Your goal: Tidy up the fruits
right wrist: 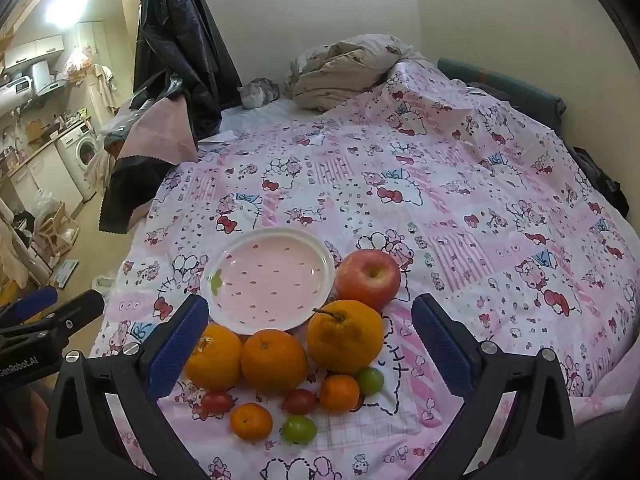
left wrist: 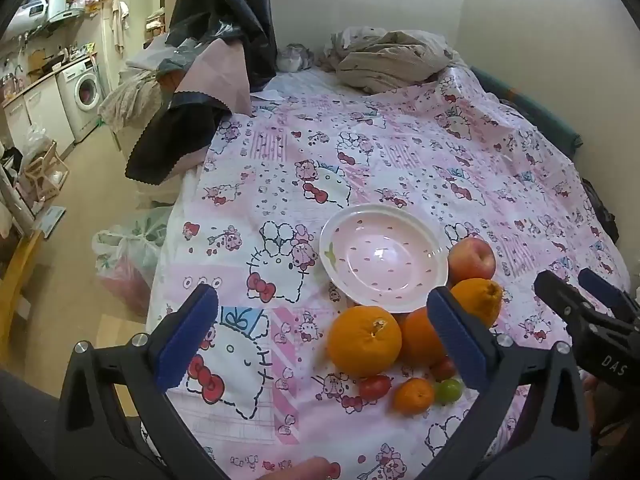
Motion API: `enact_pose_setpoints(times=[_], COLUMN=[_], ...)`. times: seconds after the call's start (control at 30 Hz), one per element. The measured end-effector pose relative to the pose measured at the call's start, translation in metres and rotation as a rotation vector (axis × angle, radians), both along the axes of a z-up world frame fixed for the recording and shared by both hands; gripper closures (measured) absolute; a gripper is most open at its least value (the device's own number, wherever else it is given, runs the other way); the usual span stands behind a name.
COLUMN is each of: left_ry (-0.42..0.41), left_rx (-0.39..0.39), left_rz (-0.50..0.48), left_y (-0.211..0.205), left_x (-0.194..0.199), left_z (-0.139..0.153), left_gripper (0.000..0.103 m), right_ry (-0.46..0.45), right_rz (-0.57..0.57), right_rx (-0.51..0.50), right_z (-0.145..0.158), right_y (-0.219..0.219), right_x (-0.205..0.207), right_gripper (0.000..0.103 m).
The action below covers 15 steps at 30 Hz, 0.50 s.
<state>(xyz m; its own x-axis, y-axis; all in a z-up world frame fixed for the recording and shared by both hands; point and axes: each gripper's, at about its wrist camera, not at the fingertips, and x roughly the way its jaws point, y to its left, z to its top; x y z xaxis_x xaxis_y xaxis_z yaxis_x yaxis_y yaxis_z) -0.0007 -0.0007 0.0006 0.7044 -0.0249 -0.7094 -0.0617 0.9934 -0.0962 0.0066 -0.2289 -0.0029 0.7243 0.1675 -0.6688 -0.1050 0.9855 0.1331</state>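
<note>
An empty pink bowl with a white rim stands on the patterned bed cover; it also shows in the left wrist view. A red apple lies right of it. Three oranges sit in front of the bowl, with two small mandarins, red cherry tomatoes and green ones nearer me. My right gripper is open and empty, above the fruit. My left gripper is open and empty, left of the fruit pile.
The pink cartoon-print cover spans the bed. A crumpled blanket and a grey cat lie at the far end. Dark clothes hang over the left edge. Bags sit on the floor at left.
</note>
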Motion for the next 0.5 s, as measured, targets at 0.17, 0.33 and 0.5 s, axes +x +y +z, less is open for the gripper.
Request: enact_pose_setpoints(times=[0.17, 0.33, 0.5], left_ry=[0.002, 0.002, -0.003], left_rx=[0.002, 0.009, 0.020], left_rz=[0.003, 0.001, -0.008], left_y=[0.0052, 0.0048, 0.0006], left_x=[-0.0018, -0.0003, -0.0009], left_z=[0.0008, 0.0007, -0.0002], left_gripper=[0.000, 0.000, 0.000], right_ry=[-0.002, -0.002, -0.007], right_rz=[-0.001, -0.004, -0.003], right_rx=[-0.006, -0.005, -0.006], right_z=[0.0005, -0.0005, 0.0001], right_y=[0.0005, -0.0012, -0.0030], right_x=[-0.0003, -0.0024, -0.0028], right_gripper=[0.000, 0.000, 0.000])
